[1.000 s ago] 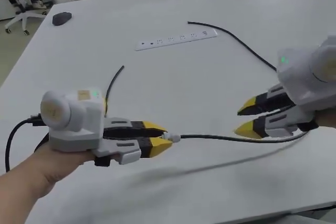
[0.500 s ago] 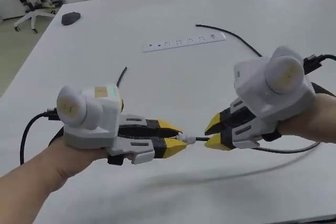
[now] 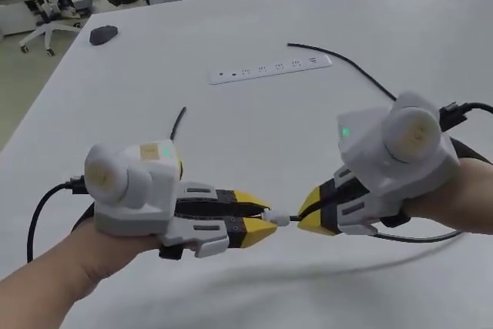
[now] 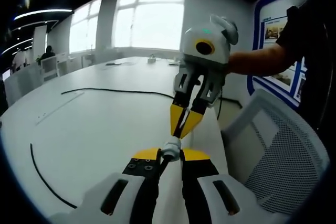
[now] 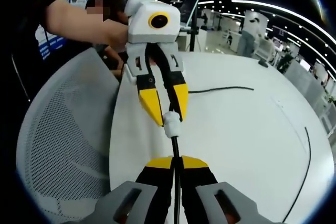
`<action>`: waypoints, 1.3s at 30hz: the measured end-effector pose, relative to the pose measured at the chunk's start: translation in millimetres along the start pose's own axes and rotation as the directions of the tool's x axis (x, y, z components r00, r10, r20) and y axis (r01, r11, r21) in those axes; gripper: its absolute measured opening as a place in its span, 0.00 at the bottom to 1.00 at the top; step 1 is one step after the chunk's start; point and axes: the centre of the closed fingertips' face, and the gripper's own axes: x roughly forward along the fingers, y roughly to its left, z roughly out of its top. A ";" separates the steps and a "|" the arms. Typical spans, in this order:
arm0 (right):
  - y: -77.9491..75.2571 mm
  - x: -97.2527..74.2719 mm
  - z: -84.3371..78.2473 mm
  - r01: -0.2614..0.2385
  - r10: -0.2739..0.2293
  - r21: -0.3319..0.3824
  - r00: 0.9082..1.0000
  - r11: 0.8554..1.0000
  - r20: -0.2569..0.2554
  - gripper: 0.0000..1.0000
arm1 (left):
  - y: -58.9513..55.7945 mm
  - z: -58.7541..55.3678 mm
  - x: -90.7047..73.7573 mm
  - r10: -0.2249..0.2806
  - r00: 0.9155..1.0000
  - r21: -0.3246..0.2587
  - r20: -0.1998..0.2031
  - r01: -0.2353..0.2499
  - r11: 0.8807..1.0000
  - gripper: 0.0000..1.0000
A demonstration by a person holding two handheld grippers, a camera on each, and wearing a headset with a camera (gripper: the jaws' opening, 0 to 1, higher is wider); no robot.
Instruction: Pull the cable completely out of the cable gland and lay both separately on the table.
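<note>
Lower centre in the head view, the left gripper [image 3: 260, 221] has its fingers clamped on the white cable gland [image 3: 279, 219]. The right gripper [image 3: 308, 213] pinches the black cable [image 5: 175, 148] just beside it, near the surface's [image 3: 254, 136] front edge. Open surface runs to the power strip [image 3: 271, 68].
</note>
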 end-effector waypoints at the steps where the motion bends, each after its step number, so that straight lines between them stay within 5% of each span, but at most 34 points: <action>1: -2.6 -1.8 -6.2 0.018 -0.018 -0.003 1.000 1.000 -0.009 0.00 | 1.4 0.2 -2.5 0.004 1.000 -0.007 0.007 -0.004 1.000 0.15; 13: -27.5 -35.7 -80.9 0.144 -0.135 0.111 0.987 0.983 -0.089 0.00 | 13.2 -3.5 -26.4 0.054 0.998 -0.011 0.018 -0.053 0.999 0.15; 20: -42.6 -57.8 -114.5 0.240 -0.216 0.182 0.966 0.954 -0.140 0.00 | 16.5 -3.9 -37.0 0.081 0.996 -0.036 0.037 -0.080 0.996 0.15; 25: -46.5 -65.2 -151.6 0.292 -0.246 0.191 0.941 0.937 -0.230 0.00 | 19.1 -7.6 -46.4 0.098 0.995 -0.032 0.025 -0.097 0.995 0.15; 33: -45.7 -69.6 -160.7 0.298 -0.244 0.242 0.942 0.923 -0.229 0.00 | 19.5 -12.2 -51.1 0.113 0.993 -0.038 0.018 -0.112 0.993 0.15; 35: -46.8 -68.4 -164.7 0.314 -0.252 0.225 0.931 0.922 -0.265 0.04 | 18.5 -11.9 -50.0 0.113 0.994 -0.035 0.015 -0.112 0.993 0.15; 36: -48.4 -69.0 -168.5 0.329 -0.265 0.191 0.917 0.925 -0.299 0.10 | 17.9 -9.5 -49.7 0.115 0.993 -0.038 0.019 -0.114 0.993 0.15; 39: -44.3 -69.2 -159.1 0.307 -0.243 0.213 0.929 0.928 -0.280 0.18 | 16.5 -5.1 -48.4 0.117 0.993 -0.023 0.018 -0.117 0.993 0.15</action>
